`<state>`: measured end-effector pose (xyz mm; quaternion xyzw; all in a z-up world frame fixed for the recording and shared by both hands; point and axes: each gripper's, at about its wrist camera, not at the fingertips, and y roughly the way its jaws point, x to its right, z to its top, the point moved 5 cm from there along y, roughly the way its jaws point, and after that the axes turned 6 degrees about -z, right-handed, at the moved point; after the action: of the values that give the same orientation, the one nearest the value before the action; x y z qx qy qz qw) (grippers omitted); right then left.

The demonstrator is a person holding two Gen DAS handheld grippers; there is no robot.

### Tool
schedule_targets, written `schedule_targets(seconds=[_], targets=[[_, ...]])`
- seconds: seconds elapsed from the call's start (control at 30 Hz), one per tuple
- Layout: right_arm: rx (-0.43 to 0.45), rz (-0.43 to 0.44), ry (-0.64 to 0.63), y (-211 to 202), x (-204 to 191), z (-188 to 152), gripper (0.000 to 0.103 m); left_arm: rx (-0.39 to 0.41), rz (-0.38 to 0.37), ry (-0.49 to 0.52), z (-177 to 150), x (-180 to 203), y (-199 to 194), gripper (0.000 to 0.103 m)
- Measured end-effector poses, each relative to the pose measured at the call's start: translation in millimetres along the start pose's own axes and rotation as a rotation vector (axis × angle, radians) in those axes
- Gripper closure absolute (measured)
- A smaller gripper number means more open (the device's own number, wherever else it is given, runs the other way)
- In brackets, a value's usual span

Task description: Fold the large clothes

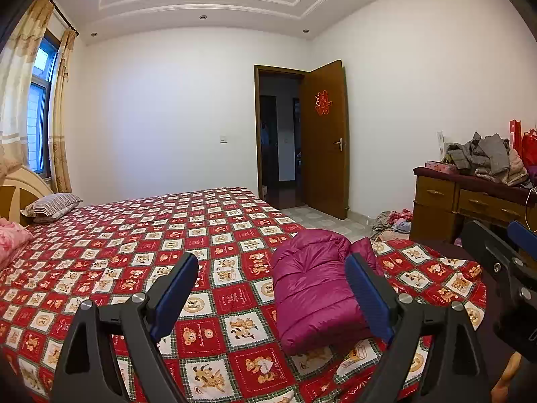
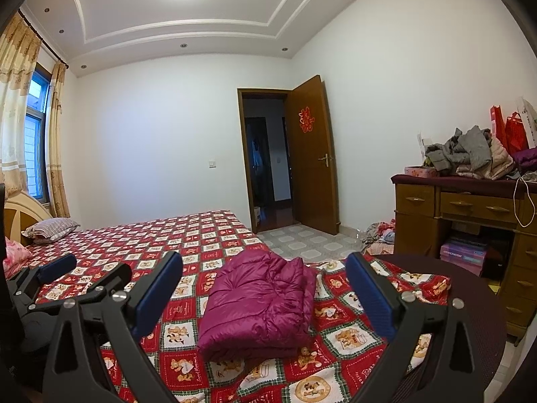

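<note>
lying folded into a thick bundle on the bedspread (image 2: 188,235), a magenta puffer jacket (image 2: 261,305) is seen near the foot corner of the bed. in the right wrist view the jacket sits between the two blue-padded fingers of the right gripper (image 2: 265,295), but it is touched by neither pad; the jaws are spread wide and nothing is held. in the left wrist view the same jacket (image 1: 312,288) is placed toward the right side, partly hidden behind the right finger of the left gripper (image 1: 272,299), whose jaws are likewise held wide apart with only the red checked bedspread (image 1: 134,245) showing between them. no cloth is gripped by either tool.

each gripper is caught at the edge of the other's view: the right gripper (image 1: 503,262) appears at the far right of the left wrist view, and the left gripper (image 2: 50,278) at the far left of the right wrist view, so the two are held side by side, both above the near part of the bed.

a striped pillow (image 1: 52,206) is laid near the headboard at the far left, with pink bedding (image 1: 13,241) just beside it. a brown door (image 2: 313,154) is stood open at the far wall. a wooden desk (image 2: 453,205) is set to the right, with a heap of grey and pink clothes (image 2: 470,158) piled on top. more clothes (image 2: 381,231) are left on the tiled floor beside it.
</note>
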<state>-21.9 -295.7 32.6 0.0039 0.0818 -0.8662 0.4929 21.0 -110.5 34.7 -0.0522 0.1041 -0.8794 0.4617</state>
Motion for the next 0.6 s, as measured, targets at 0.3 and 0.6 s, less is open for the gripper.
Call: schedule_targets(seconds=[0.3, 0.6], targets=[[0.005, -0.001, 0.003, 0.7, 2.5, 1.0, 0.003, 0.007, -0.002, 0.024, 1.6, 3.5, -2.1, 0.012], [0.014, -0.005, 0.004, -1.8, 3.1, 0.1, 0.003, 0.054, 0.039, 0.056, 8.8, 6.1, -7.0, 0.012]])
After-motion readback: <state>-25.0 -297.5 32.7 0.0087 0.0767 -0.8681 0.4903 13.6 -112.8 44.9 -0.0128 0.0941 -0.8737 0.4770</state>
